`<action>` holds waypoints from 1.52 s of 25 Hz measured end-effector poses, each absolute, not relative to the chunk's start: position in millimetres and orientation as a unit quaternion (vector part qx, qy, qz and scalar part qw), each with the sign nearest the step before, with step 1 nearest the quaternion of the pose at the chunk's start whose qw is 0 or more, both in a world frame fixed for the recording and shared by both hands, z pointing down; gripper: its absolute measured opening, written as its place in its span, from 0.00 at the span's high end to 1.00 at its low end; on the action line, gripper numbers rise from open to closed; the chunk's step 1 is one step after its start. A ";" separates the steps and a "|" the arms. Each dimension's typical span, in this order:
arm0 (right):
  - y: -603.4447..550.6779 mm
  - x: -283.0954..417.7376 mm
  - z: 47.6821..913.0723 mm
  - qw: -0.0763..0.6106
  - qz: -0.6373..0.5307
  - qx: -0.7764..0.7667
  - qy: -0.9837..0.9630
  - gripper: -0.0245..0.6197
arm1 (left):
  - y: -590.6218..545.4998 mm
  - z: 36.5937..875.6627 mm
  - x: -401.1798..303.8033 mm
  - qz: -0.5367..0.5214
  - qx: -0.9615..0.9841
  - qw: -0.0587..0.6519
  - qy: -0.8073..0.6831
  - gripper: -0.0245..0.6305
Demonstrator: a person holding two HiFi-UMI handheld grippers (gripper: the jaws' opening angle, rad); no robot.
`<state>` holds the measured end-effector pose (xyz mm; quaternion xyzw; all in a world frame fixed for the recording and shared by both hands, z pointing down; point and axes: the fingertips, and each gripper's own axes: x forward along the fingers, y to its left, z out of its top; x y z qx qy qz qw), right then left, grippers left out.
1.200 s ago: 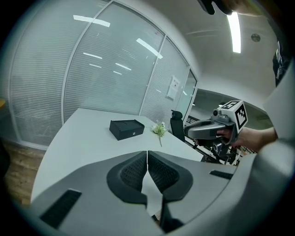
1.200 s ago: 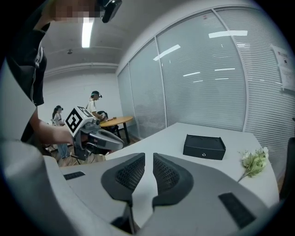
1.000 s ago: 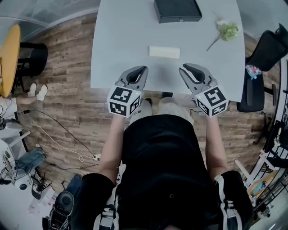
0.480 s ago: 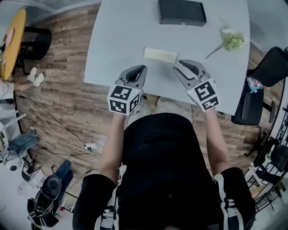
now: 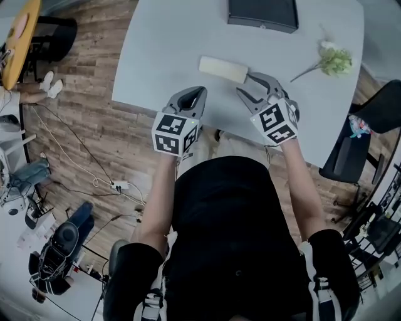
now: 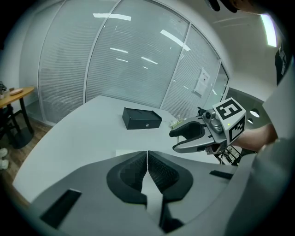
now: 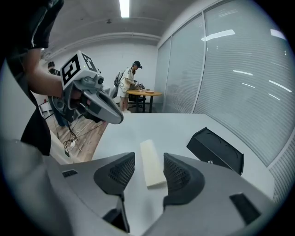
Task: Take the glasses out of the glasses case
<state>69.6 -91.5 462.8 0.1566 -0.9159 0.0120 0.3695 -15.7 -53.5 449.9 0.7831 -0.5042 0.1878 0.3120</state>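
A white table [image 5: 169,56] fills the top of the head view. The glasses case [image 5: 223,68] is a long cream box. It lies flat on the table and it looks closed.

A black box [image 5: 262,14] sits at about 1 o'clock from the case, well apart from it. A little flower [image 5: 333,59] with a thin stem lies at 3 o'clock from the case, near the table's far right side.

The right gripper [image 5: 245,84] is at about 4 o'clock from the case, just beside its right end. Its jaws stand apart and have just been opening. In the right gripper view the case shows in the gap between them, a little way ahead on the table. The pads do not press on it. One jaw tip is very close to the end of the case, but I cannot tell if it touches.

The left gripper [image 5: 195,94] is at about 7 o'clock from the case, near the table's front edge. Its jaws are squeezed together with nothing in them.

Both grippers point away from the person, toward 12 o'clock, and tilt down at the table.
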 end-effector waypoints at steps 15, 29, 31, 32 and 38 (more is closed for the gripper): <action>-106.3 61.4 533.7 0.439 -0.038 0.131 -0.888 0.54 | -61.1 495.5 -18.7 0.207 0.764 0.343 -0.506 0.93; -122.7 38.4 570.6 0.497 -0.049 0.142 -0.854 0.50 | -90.6 552.5 -32.8 0.265 0.788 0.351 -0.430 0.93; -124.2 39.0 576.1 0.505 -0.049 0.144 -0.850 0.50 | -95.8 564.3 -34.0 0.273 0.785 0.361 -0.424 0.93; -124.5 39.7 578.5 0.508 -0.047 0.146 -0.847 0.50 | -97.3 570.3 -34.7 0.277 0.782 0.368 -0.421 0.93; -130.2 43.3 588.0 0.520 -0.034 0.163 -0.838 0.50 | -104.1 592.4 -39.8 0.286 0.770 0.388 -0.418 0.93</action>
